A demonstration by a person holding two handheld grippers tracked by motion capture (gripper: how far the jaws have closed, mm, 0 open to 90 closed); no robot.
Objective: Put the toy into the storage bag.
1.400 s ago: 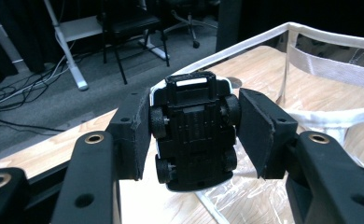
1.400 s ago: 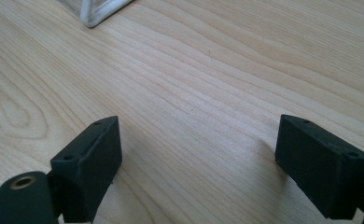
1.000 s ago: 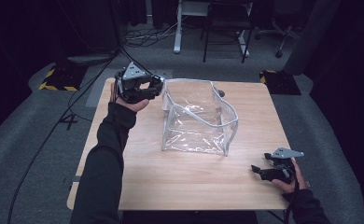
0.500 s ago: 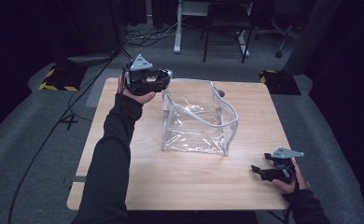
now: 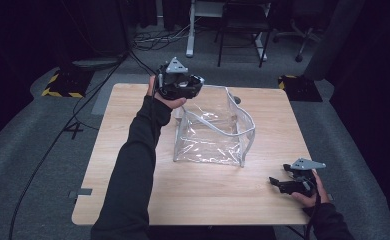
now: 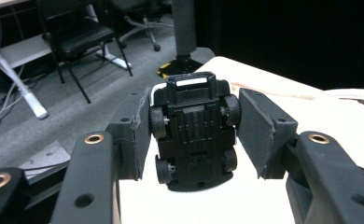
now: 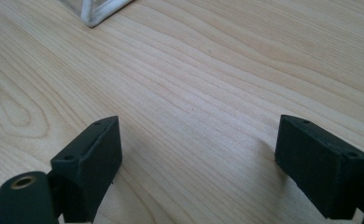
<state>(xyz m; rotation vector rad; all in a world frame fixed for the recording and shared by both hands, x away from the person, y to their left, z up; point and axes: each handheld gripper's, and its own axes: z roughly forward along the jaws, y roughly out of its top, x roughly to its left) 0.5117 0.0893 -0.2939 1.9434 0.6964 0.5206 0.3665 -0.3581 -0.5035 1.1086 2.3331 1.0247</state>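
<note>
A: What's in the left gripper point(image 6: 194, 140)?
B: A small black toy car point(image 6: 195, 135), underside showing, four wheels, clamped above the clear plastic pouch point(image 5: 213, 130).
A: The right gripper point(image 7: 199, 163)?
B: Gaping wide over the wooden table point(image 7: 194, 70).

High view: above the table's point(image 5: 133, 150) near edge, facing forward and down.
Left gripper view: close, toward the far right corner.
Right gripper view: low over the wood.
Shared: tabletop.

Pouch point(image 5: 214, 129) mid-table point(image 5: 133, 150); left gripper point(image 5: 179, 85) with toy car point(image 6: 194, 128) at its far-left corner; right gripper point(image 5: 288, 184) near-right.
</note>
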